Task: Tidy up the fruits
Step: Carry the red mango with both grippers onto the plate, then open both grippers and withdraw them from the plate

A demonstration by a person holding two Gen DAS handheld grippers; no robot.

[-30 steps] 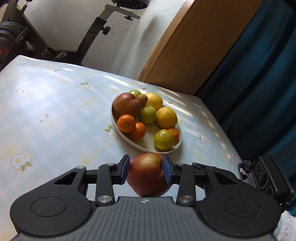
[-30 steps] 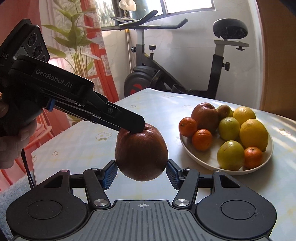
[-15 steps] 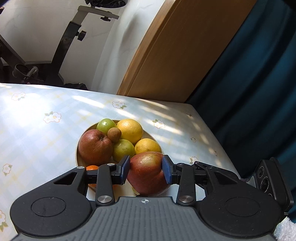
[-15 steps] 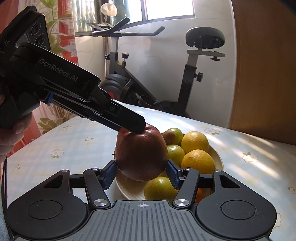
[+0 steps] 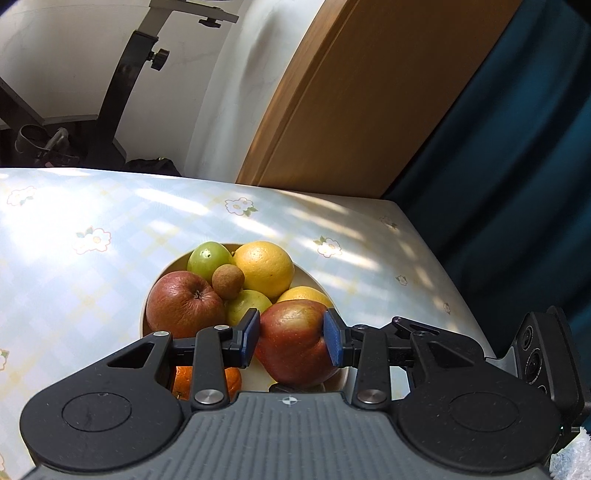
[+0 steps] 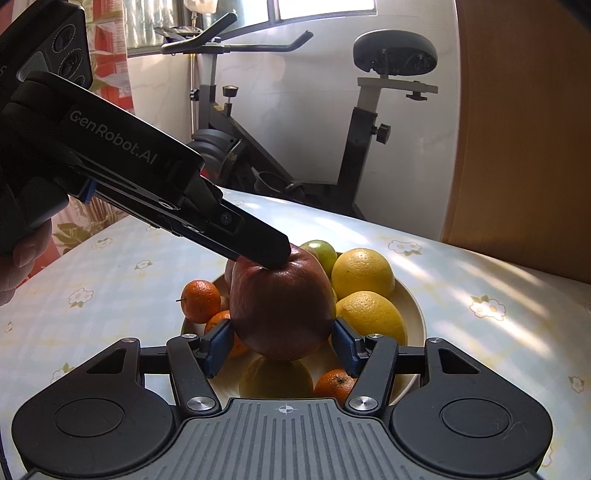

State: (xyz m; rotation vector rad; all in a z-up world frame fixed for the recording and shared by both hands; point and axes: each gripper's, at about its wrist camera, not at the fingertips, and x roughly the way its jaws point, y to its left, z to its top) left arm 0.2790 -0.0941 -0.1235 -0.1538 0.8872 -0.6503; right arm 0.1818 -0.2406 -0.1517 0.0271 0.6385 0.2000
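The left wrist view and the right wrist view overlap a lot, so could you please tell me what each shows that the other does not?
Only the left wrist view shows the second red apple, the small brown fruit and the blue curtain. Only the right wrist view shows the window, the bike's saddle, three small oranges, one at the left, and the left gripper from outside. Both show the held apple, the plate and the flowered table.
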